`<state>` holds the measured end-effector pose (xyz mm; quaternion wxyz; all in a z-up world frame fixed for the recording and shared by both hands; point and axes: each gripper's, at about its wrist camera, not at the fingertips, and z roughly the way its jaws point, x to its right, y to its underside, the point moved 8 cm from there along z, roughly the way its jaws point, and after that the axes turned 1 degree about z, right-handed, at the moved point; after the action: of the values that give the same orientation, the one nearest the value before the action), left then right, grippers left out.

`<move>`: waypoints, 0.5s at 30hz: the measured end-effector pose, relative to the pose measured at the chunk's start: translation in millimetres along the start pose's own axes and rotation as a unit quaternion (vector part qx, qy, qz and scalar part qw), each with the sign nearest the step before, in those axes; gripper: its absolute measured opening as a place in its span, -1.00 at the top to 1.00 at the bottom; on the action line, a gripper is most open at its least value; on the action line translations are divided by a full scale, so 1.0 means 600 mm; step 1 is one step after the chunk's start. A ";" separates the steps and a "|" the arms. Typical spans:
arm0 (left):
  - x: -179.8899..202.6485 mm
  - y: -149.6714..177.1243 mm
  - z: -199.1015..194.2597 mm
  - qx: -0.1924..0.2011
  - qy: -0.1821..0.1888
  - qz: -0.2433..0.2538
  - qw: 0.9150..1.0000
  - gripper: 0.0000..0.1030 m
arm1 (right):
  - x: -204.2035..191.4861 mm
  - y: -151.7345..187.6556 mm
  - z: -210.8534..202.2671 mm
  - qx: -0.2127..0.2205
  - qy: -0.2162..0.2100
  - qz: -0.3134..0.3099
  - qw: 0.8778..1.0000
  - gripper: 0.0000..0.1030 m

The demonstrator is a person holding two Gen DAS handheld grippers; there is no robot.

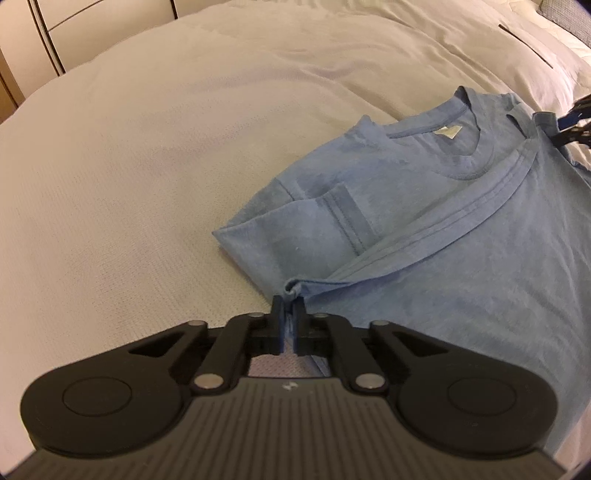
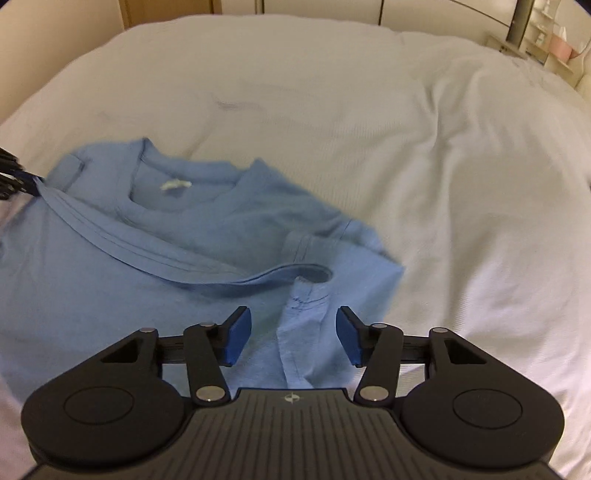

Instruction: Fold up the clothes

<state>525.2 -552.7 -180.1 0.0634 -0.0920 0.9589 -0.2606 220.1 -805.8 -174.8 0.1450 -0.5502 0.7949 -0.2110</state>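
A light blue T-shirt [image 1: 443, 236] lies partly folded on the bed, neck opening and white label facing up, one sleeve tucked in. My left gripper [image 1: 288, 301] is shut on a bunched corner of the shirt's hem at its near edge. In the right wrist view the shirt [image 2: 147, 258] fills the left half. My right gripper [image 2: 293, 313] stands open, and a raised ridge of hem fabric [image 2: 304, 295] runs between its blue pads [image 2: 236, 338] without touching them. Each gripper shows at the edge of the other's view: right gripper [image 1: 576, 122], left gripper [image 2: 9, 177].
The white bed cover [image 1: 147, 166] spreads wide to the left of the shirt and the bed cover [image 2: 461, 184] to its right. Cupboard doors [image 1: 55, 33] stand beyond the bed's far edge. A pillow [image 1: 517, 40] lies at the back right. A shelf unit [image 2: 546, 37] stands past the bed.
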 end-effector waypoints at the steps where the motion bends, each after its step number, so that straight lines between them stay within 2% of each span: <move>1: 0.000 -0.002 -0.008 0.004 0.003 -0.004 1.000 1.00 | -0.001 0.003 0.010 -0.002 0.004 0.005 1.000 0.36; 2: 0.000 -0.003 -0.022 0.010 0.011 -0.006 1.000 1.00 | -0.002 0.005 0.018 -0.004 0.008 0.011 1.000 0.58; 3: 0.001 -0.005 -0.037 0.016 0.020 -0.008 1.000 1.00 | 0.003 0.008 0.021 -0.009 0.007 0.022 1.000 0.95; 6: 0.000 -0.012 -0.082 0.032 0.046 -0.013 0.998 1.00 | 0.016 0.015 0.007 -0.011 0.008 0.035 0.999 0.95; 9: -0.019 -0.027 -0.116 0.044 0.063 -0.039 0.996 1.00 | 0.027 0.012 -0.039 -0.010 0.000 0.027 1.000 0.96; 13: -0.043 -0.055 -0.106 0.039 0.067 -0.056 0.995 1.00 | 0.066 -0.022 -0.084 0.014 0.006 0.033 0.999 0.96; 15: -0.048 -0.064 -0.080 0.027 0.064 -0.050 0.996 0.99 | 0.081 -0.042 -0.072 0.016 0.008 0.038 0.999 0.96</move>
<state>550.8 -555.6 -117.5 -0.0086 -0.1214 0.9479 -0.2943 203.4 -851.3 -124.9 0.1556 -0.5156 0.8127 -0.2224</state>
